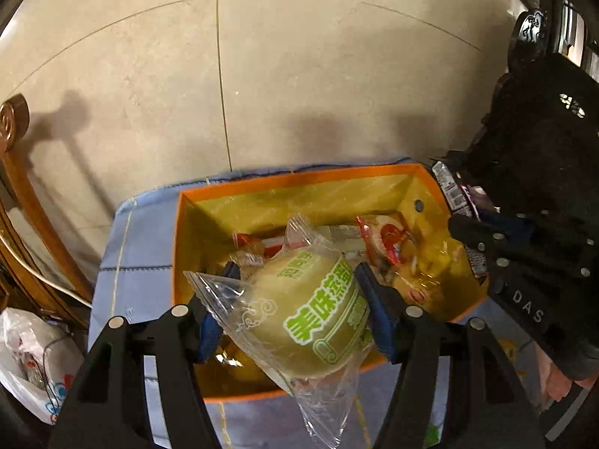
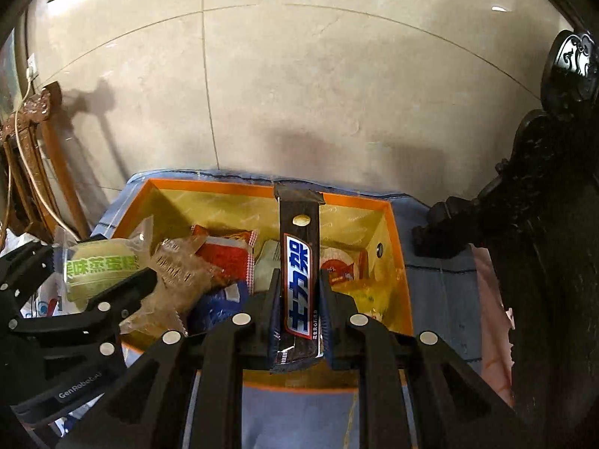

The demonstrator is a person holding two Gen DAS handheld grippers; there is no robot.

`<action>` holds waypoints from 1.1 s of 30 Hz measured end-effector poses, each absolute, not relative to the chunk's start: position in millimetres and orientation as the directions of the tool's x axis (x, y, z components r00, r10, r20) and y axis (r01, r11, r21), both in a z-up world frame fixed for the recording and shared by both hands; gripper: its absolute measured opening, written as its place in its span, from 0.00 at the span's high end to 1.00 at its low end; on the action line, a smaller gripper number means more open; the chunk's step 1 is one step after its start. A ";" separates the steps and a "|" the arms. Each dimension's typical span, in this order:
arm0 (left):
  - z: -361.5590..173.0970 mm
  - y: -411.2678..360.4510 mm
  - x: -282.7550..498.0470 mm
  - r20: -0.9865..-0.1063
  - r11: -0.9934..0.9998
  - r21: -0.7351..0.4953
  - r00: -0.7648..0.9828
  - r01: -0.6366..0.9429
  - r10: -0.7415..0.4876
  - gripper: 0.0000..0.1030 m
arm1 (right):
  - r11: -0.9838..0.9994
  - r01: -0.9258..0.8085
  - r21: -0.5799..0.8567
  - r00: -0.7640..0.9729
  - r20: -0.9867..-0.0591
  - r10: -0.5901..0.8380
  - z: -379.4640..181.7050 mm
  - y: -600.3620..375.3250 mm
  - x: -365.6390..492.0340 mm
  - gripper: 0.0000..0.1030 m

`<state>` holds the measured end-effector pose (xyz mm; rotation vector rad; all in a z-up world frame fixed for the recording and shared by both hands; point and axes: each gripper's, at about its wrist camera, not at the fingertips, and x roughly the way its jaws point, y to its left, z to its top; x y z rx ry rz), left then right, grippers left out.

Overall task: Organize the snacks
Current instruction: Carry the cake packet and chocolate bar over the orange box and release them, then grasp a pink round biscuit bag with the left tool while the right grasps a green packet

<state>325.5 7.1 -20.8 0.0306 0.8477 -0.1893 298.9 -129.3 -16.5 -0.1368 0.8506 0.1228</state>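
- Near, left wrist view: left gripper (image 1: 295, 307) clamped on a steamed cake (image 1: 310, 314), one blue pad pressing each side of it.
- Cake looks pale yellow-green, round and puffy, sealed in a clear wrapper w/ big green Chinese lettering and a cloud swirl print. Crinkled clear ends stick out beyond the cake.
- Its wrapper's long axis runs diagonal: one sealed end far-left, the other near-right, hanging down toward the camera. Held above the near part of the orange box (image 1: 299, 179).
- Near, right wrist view: right gripper (image 2: 299, 299) squeezed tight on a chocolate bar (image 2: 299, 273), fingers pinching the lower half.
- Bar is dark brown w/ a white panel, blue characters, red edging; a peanut pic near the top. Barcode end sits down between the fingers.
- Bar's long axis points straight away from the camera, near to far, crimped far end reaching over the box's far wall. It hangs over the box's middle.
- Same view, left side: the left gripper (image 2: 123, 288) comes in w/ the cake (image 2: 101, 265), over the box's left edge.
- Mid: box (image 2: 262, 189) has an orange rim, yellow inside. In it, a jumble of loose snacks (image 2: 224, 258): red packs, a clear crinkly pack, a blue one.
- Box sits on a blue cloth (image 2: 441, 280) w/ dark stitched lines.
- Left wrist view, near left: white plastic bag (image 1: 33, 359) below the cloth edge.
- Far: beige tiled floor (image 1: 299, 75) w/ thin grout lines; carved wooden furniture (image 1: 15, 172) on the left.
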 end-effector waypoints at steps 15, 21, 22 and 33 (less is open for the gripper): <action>-26.2 26.6 347.3 -0.746 0.998 0.035 0.666 0.045 -0.003 0.04 | 0.991 -0.043 -0.124 0.698 -0.714 -0.060 -19.3 -138.8 318.0 0.05; -18.9 33.9 307.4 -0.739 0.997 0.070 0.673 0.039 0.025 0.04 | 0.993 -0.053 -0.105 0.699 -0.714 -0.038 -7.8 -140.0 294.1 0.05; -17.8 35.7 295.1 -0.739 0.997 0.062 0.673 0.039 0.019 0.04 | 0.994 -0.057 -0.098 0.697 -0.717 -0.031 -6.7 -140.3 285.9 0.05; -91.2 26.5 114.9 -0.811 0.984 0.106 0.585 0.140 0.004 0.04 | 0.997 -0.079 0.023 0.434 -0.899 0.055 -104.2 -151.0 143.5 0.04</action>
